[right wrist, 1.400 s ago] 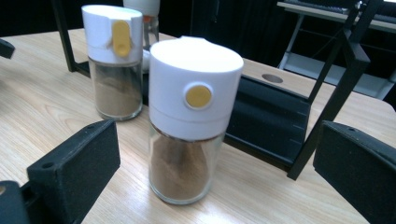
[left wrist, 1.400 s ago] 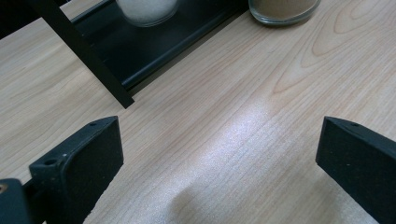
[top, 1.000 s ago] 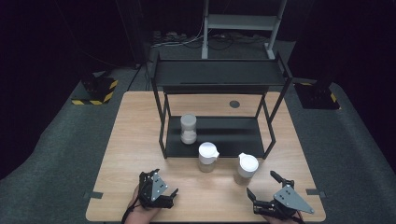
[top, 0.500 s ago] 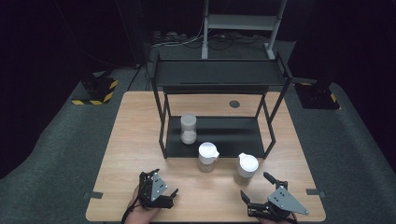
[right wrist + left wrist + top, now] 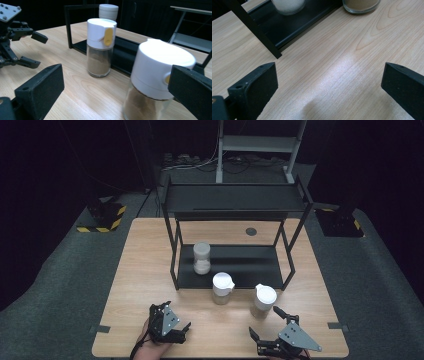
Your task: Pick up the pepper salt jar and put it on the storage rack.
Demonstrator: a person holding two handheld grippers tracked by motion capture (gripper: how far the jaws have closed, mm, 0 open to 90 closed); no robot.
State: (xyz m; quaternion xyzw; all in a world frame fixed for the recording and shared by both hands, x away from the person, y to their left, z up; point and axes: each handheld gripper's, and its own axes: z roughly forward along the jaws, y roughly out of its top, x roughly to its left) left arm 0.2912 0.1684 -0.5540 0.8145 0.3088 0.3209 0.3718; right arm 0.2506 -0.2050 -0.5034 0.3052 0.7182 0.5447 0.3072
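Note:
Two glass spice jars with white lids and brown powder stand on the wooden table [image 5: 145,270] in front of a black rack: the middle jar [image 5: 222,288] [image 5: 101,47] and the right jar [image 5: 263,300] [image 5: 160,77]. A third jar [image 5: 202,258] [image 5: 108,11] with white contents stands on the rack's lower shelf [image 5: 250,267]. My right gripper [image 5: 266,322] [image 5: 117,82] is open just short of the right jar, jaws pointing at it. My left gripper [image 5: 176,316] [image 5: 329,77] is open over bare wood at the front left, a hand behind it; it is also at the left edge of the right gripper view [image 5: 17,45].
The black two-level rack [image 5: 235,202] takes up the back middle of the table; one of its legs [image 5: 254,30] stands close ahead of my left gripper. A dark round mark [image 5: 251,231] lies behind the rack. Dark floor surrounds the table.
My right gripper has shifted slightly left and turned toward the right jar. The left gripper and the jars have not moved.

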